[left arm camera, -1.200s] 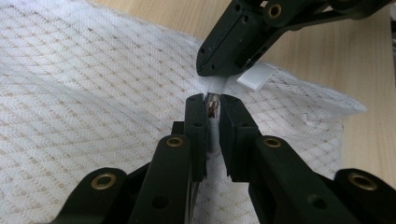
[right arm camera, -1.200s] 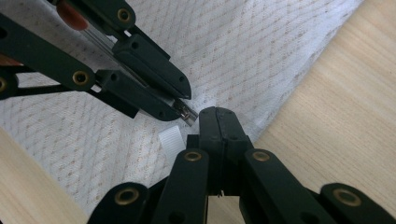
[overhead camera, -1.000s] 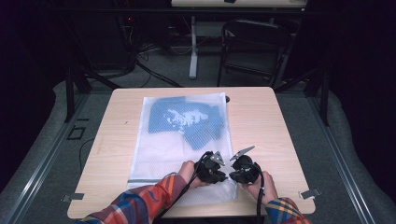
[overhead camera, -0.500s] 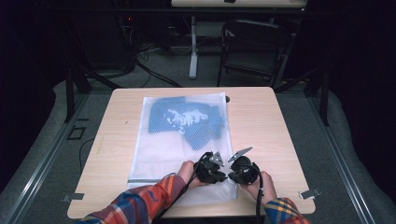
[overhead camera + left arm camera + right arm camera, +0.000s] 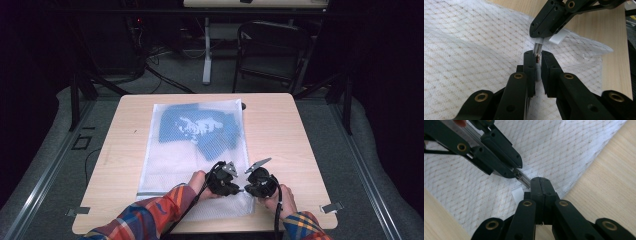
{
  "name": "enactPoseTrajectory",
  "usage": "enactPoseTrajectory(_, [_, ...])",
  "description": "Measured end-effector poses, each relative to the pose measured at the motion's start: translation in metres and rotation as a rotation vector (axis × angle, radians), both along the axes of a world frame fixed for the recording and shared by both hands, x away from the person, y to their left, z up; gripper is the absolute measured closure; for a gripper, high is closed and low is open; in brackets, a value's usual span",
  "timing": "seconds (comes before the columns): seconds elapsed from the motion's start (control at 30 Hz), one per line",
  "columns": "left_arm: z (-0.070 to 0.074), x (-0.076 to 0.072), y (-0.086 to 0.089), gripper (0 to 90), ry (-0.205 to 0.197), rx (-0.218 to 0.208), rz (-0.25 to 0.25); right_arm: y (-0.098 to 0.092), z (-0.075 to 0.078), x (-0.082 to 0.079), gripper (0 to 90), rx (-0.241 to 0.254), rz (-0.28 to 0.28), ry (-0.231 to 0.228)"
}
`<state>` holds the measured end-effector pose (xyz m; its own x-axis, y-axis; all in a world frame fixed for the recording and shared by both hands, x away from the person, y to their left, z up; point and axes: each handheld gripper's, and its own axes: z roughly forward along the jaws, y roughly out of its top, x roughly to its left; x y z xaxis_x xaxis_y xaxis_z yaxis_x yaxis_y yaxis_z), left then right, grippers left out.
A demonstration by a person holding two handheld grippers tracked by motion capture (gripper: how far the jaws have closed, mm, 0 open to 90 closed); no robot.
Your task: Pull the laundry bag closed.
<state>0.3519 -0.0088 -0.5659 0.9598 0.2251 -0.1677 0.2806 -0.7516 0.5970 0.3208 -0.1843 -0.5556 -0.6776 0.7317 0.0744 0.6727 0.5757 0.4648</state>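
At the left of the high view, a plaid sleeve (image 5: 145, 220) runs in from the bottom edge, cut off by the frame, to the hand on the left gripper (image 5: 236, 186). That gripper sits over the near right corner of the white mesh bag (image 5: 175, 160), which lies flat along the middle of the wooden table (image 5: 280, 130). Inside the bag's far half a blue garment (image 5: 200, 127) shows through the mesh; its white print is too blurred to read.

In the left gripper view, the left gripper's (image 5: 537, 57) jaws are pressed in on a small metal zipper pull (image 5: 537, 50); most of the pull is hidden between the pads, and only its tip shows. A white fabric tab (image 5: 557, 37) sticks out just beyond, partly covered by the other gripper.

To the right, the right gripper (image 5: 243, 189) meets the left tip to tip at the bag's edge. In the right gripper view its (image 5: 539, 181) jaws are pressed together with no gap visible, at the end of the zipper pull (image 5: 522, 178); whether they pinch the mesh or the zipper end cannot be made out.
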Motion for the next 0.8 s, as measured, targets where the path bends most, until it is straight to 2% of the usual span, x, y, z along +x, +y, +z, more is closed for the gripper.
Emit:
enactPoseTrajectory(0.17, [0.001, 0.0006, 0.0024, 82.8, 0.01, 0.008, -0.002, -0.0003, 0.0004, 0.0007, 90.0, -0.009, 0.021, -0.002])
enactPoseTrajectory(0.23, [0.0006, 0.0013, 0.0032, 82.7, 0.016, 0.0, -0.007, -0.0003, 0.0005, 0.0017, 90.0, -0.002, 0.001, 0.009])
enactPoseTrajectory(0.27, [0.0013, 0.0009, 0.0031, 82.7, 0.005, 0.017, 0.0, -0.0003, 0.0005, 0.0017, 90.0, -0.002, 0.001, 0.009])
enactPoseTrajectory(0.4, [0.0005, 0.0009, 0.0038, 82.8, 0.009, 0.02, -0.001, -0.0015, -0.0019, 0.0031, 90.0, 0.064, -0.047, 0.032])
enactPoseTrajectory(0.43, [0.0005, 0.0009, 0.0038, 82.7, 0.009, 0.02, -0.001, -0.0015, -0.0019, 0.0031, 90.0, 0.064, -0.047, 0.032])
enactPoseTrajectory(0.47, [-0.0001, 0.0013, 0.0041, 82.8, 0.017, 0.013, -0.006, -0.0031, -0.0004, 0.0043, 90.0, 0.043, -0.042, 0.044])
enactPoseTrajectory(0.53, [0.0007, 0.0013, 0.0049, 82.7, 0.015, 0.023, -0.004, -0.0031, -0.0004, 0.0045, 90.0, 0.043, -0.041, 0.044])
enactPoseTrajectory(0.57, [0.0, 0.0018, 0.0057, 82.8, 0.024, 0.011, -0.007, -0.0029, -0.0004, 0.0045, 90.0, 0.042, -0.042, 0.044])
enactPoseTrajectory(0.63, [0.0011, 0.0024, 0.0073, 82.8, 0.025, 0.022, -0.007, -0.0025, -0.0004, 0.0044, 90.0, 0.048, -0.04, 0.046])
enactPoseTrajectory(0.7, [0.0001, 0.0025, 0.0079, 82.8, 0.033, 0.014, -0.006, -0.0023, -0.0003, 0.0043, 90.0, 0.049, -0.037, 0.048])
enactPoseTrajectory(0.8, [0.0002, 0.0026, 0.008, 82.7, 0.026, 0.024, 0.002, -0.0017, -0.0003, 0.0041, 90.0, 0.056, -0.041, 0.048])
